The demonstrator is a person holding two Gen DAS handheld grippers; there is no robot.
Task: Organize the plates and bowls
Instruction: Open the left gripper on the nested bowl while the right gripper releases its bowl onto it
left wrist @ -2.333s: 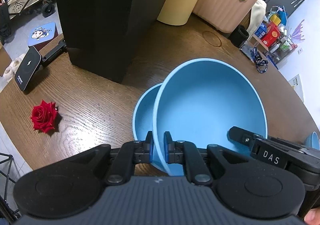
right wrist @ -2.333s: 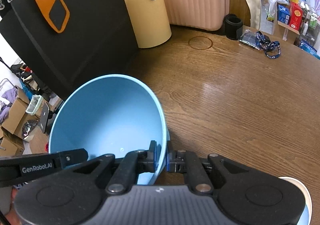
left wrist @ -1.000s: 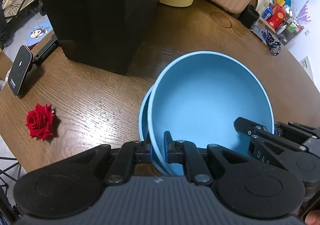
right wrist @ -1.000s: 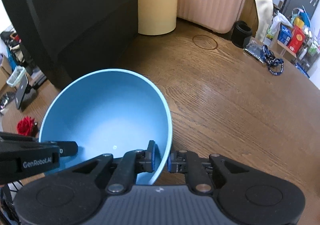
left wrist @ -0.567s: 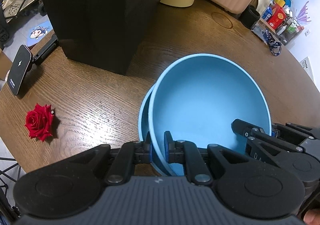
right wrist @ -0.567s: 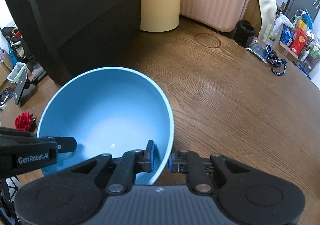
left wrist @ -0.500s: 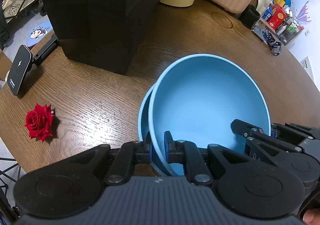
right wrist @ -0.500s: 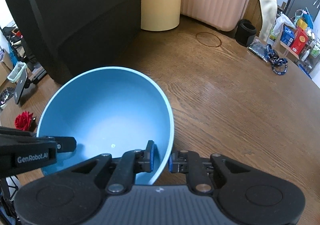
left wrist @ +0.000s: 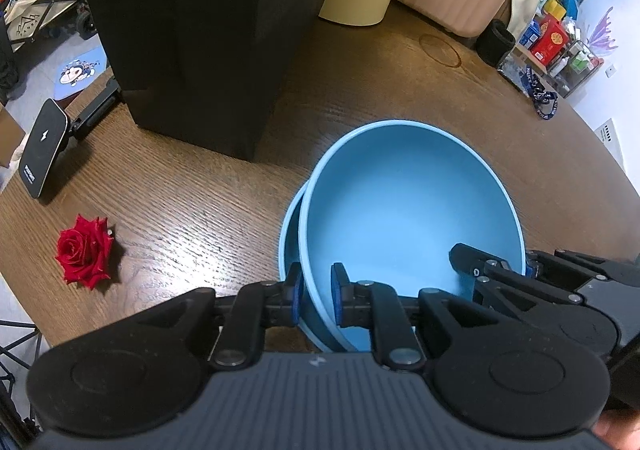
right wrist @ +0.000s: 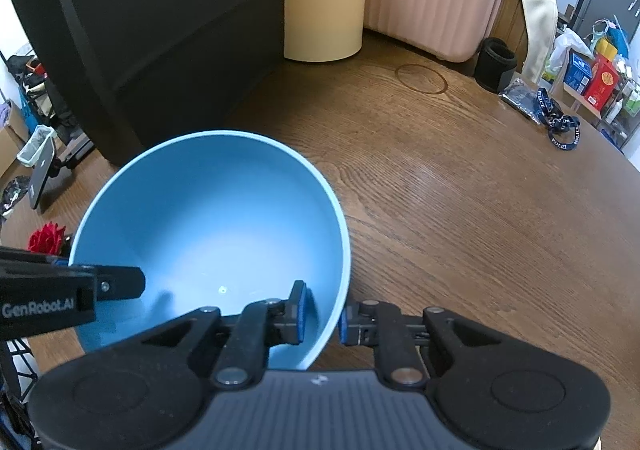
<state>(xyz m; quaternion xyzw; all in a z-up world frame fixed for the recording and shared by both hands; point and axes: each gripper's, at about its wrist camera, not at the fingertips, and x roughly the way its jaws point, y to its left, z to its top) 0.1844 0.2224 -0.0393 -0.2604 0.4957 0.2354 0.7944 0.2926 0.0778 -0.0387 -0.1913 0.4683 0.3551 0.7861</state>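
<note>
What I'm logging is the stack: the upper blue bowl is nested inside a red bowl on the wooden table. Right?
No. The lower bowl is blue, not red; the left wrist view shows it under the upper blue bowl on the wooden table.

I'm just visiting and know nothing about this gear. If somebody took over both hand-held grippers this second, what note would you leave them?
Left gripper: its jaws have just been opening; the near rim of the upper light blue round bowl is between them, seemingly let go.
Right gripper: straddles the same bowl's rim on the other side; grip unclear.
Things: the upper bowl sits nested, slightly off-centre, in a second light blue bowl on the brown wooden table.
Done: the two bowls are stacked.
Left: probably open both grippers fully, pull back, and centre the upper bowl if needed. No plates in view.
</note>
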